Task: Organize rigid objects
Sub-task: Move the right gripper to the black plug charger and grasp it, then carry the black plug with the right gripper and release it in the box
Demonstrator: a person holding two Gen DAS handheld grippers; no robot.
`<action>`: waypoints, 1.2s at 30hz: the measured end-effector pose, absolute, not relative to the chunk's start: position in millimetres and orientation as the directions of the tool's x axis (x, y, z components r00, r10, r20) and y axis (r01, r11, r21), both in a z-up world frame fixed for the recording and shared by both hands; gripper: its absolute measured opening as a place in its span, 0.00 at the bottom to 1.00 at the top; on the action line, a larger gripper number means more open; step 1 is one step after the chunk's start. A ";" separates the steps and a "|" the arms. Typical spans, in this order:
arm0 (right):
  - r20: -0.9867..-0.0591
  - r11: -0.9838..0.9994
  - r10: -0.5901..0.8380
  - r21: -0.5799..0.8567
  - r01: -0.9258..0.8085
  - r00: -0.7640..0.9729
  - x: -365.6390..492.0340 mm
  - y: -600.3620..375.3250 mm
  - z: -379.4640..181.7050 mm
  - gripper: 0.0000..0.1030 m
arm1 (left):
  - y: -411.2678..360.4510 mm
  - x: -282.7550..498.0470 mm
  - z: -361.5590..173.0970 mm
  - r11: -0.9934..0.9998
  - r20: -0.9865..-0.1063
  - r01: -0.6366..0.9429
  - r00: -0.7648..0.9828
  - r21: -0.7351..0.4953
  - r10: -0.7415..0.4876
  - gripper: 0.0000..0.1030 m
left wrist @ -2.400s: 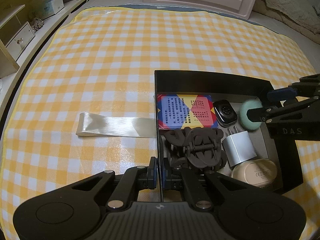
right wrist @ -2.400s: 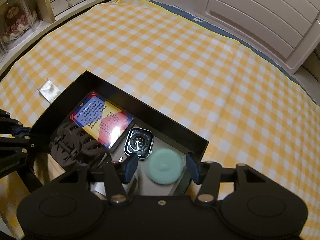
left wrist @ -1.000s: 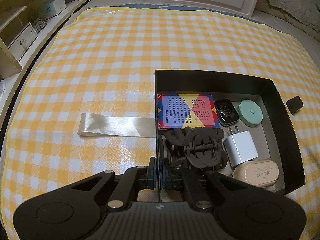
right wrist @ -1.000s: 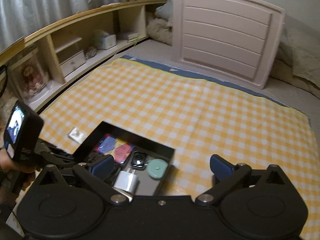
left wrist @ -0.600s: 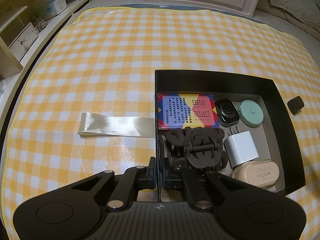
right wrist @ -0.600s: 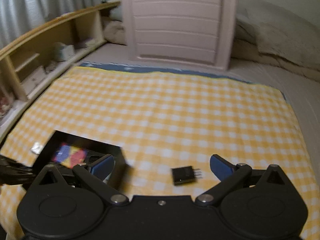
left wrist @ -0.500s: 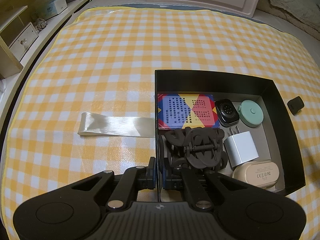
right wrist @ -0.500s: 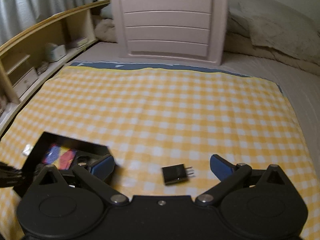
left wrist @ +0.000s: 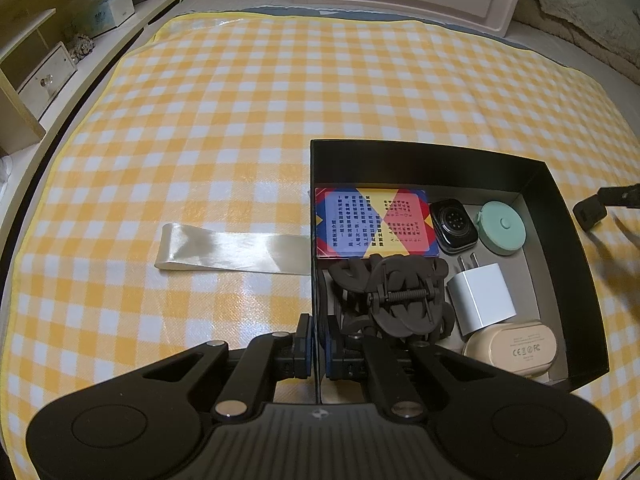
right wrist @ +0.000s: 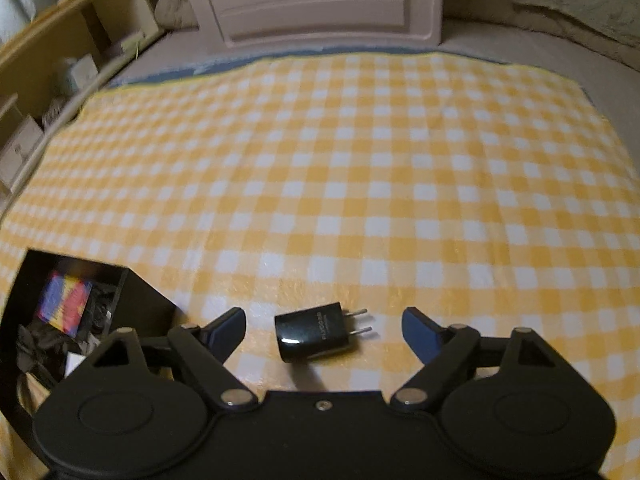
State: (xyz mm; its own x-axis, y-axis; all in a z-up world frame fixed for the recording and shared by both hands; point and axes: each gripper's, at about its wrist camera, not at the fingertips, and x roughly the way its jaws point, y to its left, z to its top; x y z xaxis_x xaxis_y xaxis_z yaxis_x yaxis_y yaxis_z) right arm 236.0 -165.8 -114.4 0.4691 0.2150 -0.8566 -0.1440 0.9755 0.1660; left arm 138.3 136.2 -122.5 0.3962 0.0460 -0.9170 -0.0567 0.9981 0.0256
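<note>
A black box [left wrist: 560, 200] sits on the yellow checked cloth. It holds a colourful card box [left wrist: 372, 226], a black watch face [left wrist: 454, 226], a mint round case [left wrist: 502, 228], a dark hair claw [left wrist: 396, 300], a white charger [left wrist: 482, 296] and a beige case [left wrist: 512, 348]. My left gripper [left wrist: 316, 346] is shut on the box's left wall. A black charger [right wrist: 316, 332] lies on the cloth right of the box, also in the left wrist view [left wrist: 590, 214]. My right gripper [right wrist: 324, 326] is open, its fingers on either side of the black charger, apart from it.
A shiny cream ribbon [left wrist: 232, 248] lies flat on the cloth left of the box. A white headboard [right wrist: 312, 0] and pillows stand at the far end. Wooden shelves [right wrist: 60, 60] run along the left side.
My right gripper left the mint case in the box, swung right and came down over the black charger, which now lies between its open fingers. The left gripper has not moved.
</note>
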 end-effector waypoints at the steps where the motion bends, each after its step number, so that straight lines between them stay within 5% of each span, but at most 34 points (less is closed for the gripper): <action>1: -0.865 0.975 0.212 0.157 -0.156 0.454 238.0 -164.9 -118.1 0.83 | 136.2 138.4 -122.5 0.998 -0.917 -0.057 0.396 0.026 0.046 0.05; 6: -0.888 0.973 0.198 0.125 -0.195 0.416 245.9 -154.1 -130.8 0.81 | 135.8 138.2 -122.3 0.998 -0.917 -0.055 0.396 0.027 0.047 0.05; 14: -0.902 0.971 0.167 0.079 -0.226 0.397 254.6 -140.6 -145.2 0.59 | 135.9 138.1 -122.4 0.998 -0.917 -0.056 0.397 0.026 0.046 0.05; 26: -0.844 0.945 0.213 0.049 -0.323 0.493 227.0 -123.7 -111.3 0.58 | 135.1 139.2 -122.1 0.998 -0.917 -0.056 0.396 0.028 0.048 0.05; 36: -0.743 0.742 0.398 -0.084 -0.665 0.538 188.3 -70.3 -31.0 0.58 | 135.2 137.0 -122.2 0.999 -0.917 -0.044 0.396 0.029 0.044 0.05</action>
